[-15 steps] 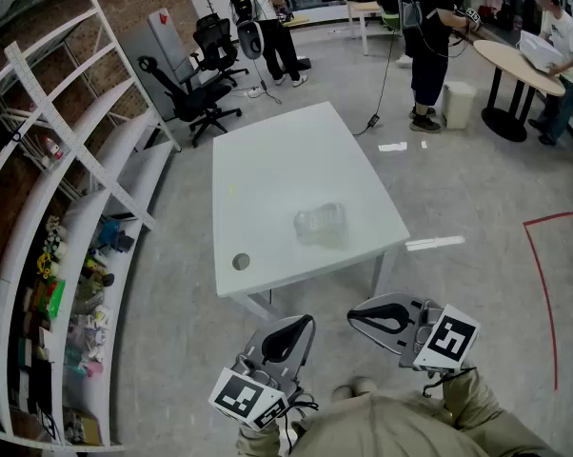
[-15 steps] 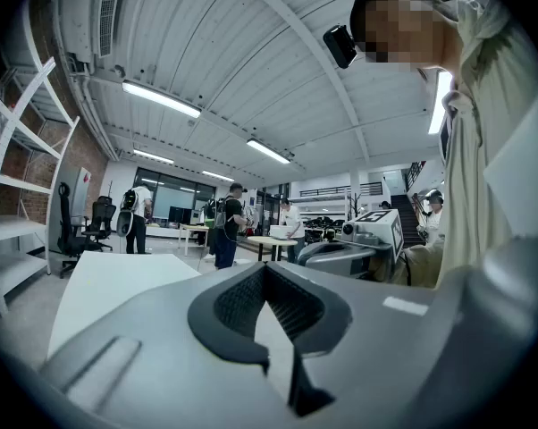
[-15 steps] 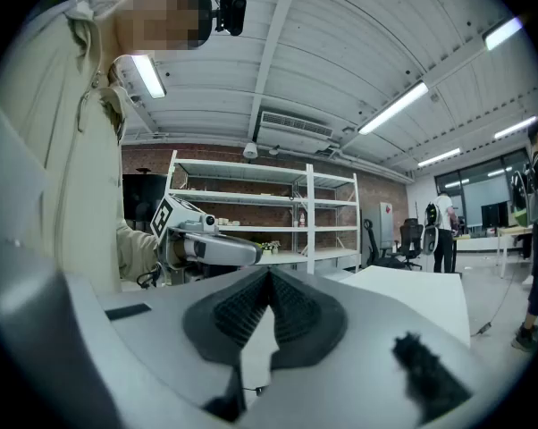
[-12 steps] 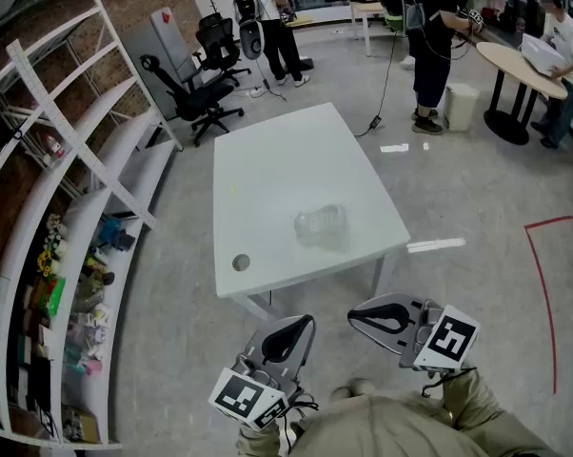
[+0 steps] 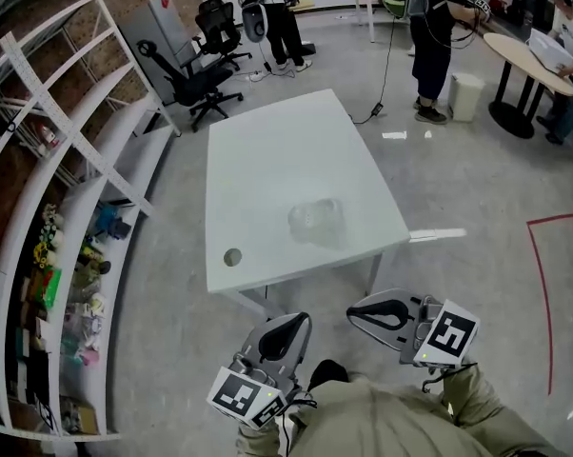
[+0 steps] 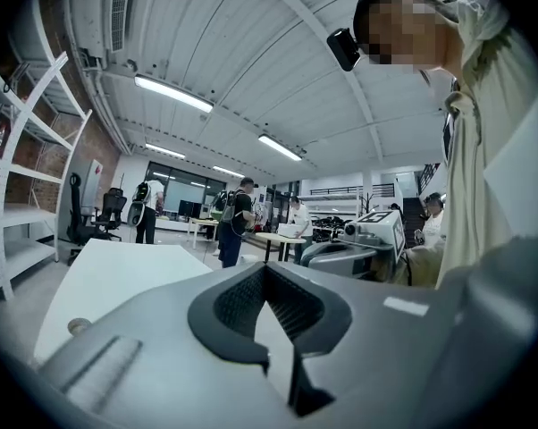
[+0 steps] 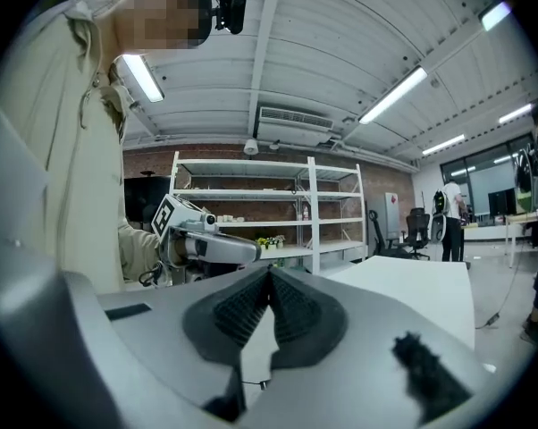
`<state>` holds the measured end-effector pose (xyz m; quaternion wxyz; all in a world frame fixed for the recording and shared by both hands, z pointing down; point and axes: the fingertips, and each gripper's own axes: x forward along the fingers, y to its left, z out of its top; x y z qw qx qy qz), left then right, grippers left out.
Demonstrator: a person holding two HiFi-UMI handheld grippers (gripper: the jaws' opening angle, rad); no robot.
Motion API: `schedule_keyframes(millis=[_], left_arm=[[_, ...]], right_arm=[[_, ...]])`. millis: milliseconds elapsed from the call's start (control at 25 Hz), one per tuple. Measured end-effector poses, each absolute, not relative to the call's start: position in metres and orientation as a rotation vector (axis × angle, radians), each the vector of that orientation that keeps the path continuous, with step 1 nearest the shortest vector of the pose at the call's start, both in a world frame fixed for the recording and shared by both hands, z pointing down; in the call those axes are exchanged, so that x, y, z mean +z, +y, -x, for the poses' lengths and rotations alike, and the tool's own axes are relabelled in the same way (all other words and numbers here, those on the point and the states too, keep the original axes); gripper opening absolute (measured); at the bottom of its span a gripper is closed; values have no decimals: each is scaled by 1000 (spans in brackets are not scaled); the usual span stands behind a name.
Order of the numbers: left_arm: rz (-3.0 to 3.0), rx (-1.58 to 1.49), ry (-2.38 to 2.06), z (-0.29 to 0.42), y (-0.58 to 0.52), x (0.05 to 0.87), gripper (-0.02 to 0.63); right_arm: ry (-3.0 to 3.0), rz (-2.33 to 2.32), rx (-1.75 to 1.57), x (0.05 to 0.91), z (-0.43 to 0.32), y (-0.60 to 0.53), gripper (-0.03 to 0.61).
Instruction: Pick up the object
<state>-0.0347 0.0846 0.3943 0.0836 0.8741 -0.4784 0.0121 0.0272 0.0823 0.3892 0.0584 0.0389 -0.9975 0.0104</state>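
Note:
A clear, crumpled plastic object lies on the white table, toward its near right side. Both grippers hang low in front of the person's body, short of the table's near edge and apart from the object. In the head view my left gripper points up toward the table with its jaws together. My right gripper points left, jaws together too. In the left gripper view the pads meet with nothing between them. The right gripper view shows the same for its pads.
A round hole sits near the table's front left corner. White shelving with small items runs along the left. Office chairs, several people, a round table and a white bin stand at the back. Red tape marks the floor on the right.
The head view has shifted slightly forward over the table, and a dark shoe now shows below the grippers. Both grippers stay shut at about the same place in the view.

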Motion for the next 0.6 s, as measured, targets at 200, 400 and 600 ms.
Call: schedule_keyframes(millis=[200, 400, 600], left_arm=[[-2595, 69, -1405, 41, 56, 405, 6], [-2598, 60, -1375, 65, 3, 415, 6], [-2608, 105, -1310, 84, -58, 422, 6]], right_arm=[[-2998, -161, 65, 397, -26, 53, 5], [-2987, -217, 76, 406, -3, 5, 5], [-2952, -279, 76, 405, 19, -54, 5]])
